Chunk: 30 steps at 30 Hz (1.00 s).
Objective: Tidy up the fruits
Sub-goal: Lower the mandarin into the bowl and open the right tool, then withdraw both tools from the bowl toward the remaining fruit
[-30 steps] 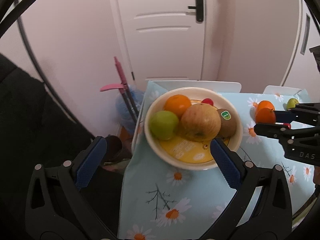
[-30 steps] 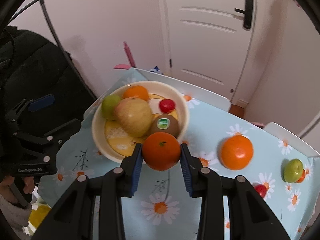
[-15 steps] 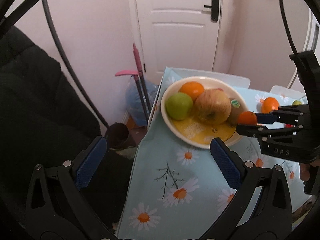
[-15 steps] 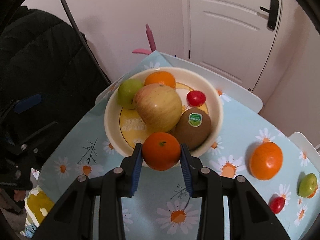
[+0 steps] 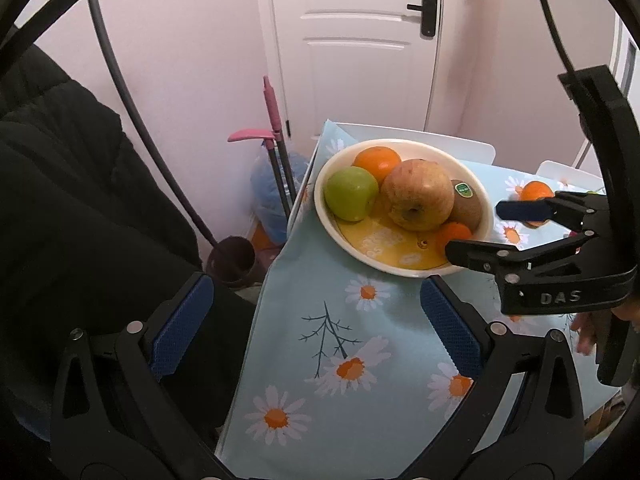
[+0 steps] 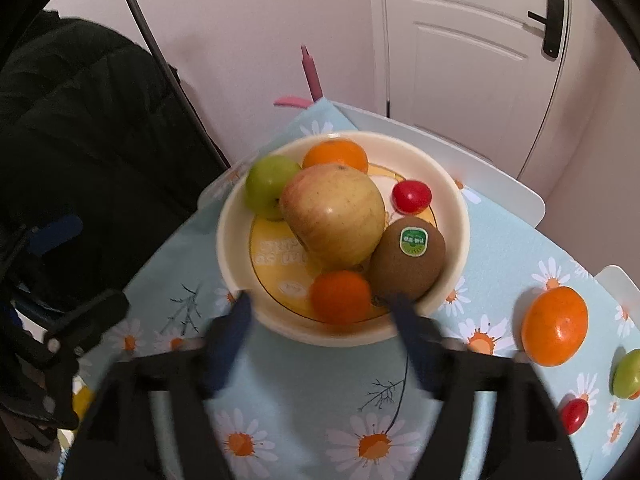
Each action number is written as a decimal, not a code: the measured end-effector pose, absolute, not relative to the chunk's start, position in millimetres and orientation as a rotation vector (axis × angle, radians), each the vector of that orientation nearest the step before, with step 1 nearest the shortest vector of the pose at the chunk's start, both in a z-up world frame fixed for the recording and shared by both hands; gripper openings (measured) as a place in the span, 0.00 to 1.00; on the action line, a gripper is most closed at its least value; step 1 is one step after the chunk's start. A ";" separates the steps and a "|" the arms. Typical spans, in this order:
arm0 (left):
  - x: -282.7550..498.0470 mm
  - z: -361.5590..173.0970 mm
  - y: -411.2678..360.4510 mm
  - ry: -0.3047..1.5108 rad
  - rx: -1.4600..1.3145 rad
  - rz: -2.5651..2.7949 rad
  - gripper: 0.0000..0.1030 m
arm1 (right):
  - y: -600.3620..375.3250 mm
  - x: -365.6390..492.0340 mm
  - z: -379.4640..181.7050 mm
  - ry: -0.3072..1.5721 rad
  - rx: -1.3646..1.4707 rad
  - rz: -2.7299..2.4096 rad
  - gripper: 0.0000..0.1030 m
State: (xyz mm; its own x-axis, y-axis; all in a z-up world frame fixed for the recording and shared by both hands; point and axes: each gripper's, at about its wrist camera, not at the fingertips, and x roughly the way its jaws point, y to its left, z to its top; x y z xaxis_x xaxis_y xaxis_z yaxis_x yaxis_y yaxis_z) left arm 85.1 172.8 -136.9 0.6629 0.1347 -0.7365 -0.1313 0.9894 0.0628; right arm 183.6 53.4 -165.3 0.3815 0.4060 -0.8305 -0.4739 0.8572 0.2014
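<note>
A cream bowl [image 6: 460,208] stands on the daisy tablecloth [image 6: 304,408]. In it lie a big apple [image 6: 334,212], a green apple [image 6: 266,188], an orange [image 6: 336,154], a kiwi [image 6: 408,258], a red tomato [image 6: 412,196] and a small orange [image 6: 340,296] at the front. My right gripper [image 6: 320,308] is open, its jaws wide at the bowl's front rim, blurred; it also shows in the left wrist view [image 5: 480,232]. My left gripper [image 5: 312,320] is open and empty over the cloth's left edge. The bowl [image 5: 332,224] lies ahead of it.
On the cloth to the right lie a large orange [image 6: 554,332], a green fruit [image 6: 628,374] and a small red tomato [image 6: 574,414]. A black coat [image 5: 80,200] fills the left. A pink-handled mop [image 5: 272,128] and a white door [image 5: 356,40] stand behind the table.
My right gripper has opened and let go of the small orange, which now lies in the bowl's front. The left gripper has drawn back to the left.
</note>
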 end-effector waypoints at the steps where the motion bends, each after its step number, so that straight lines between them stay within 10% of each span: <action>1: 84.0 -135.9 172.2 0.831 0.004 0.149 1.00 | 52.2 182.2 -162.7 1.024 -0.065 0.560 0.87; 30: 72.7 -68.8 134.0 0.739 0.031 -0.002 1.00 | -30.9 122.4 -71.0 0.954 0.005 0.333 1.00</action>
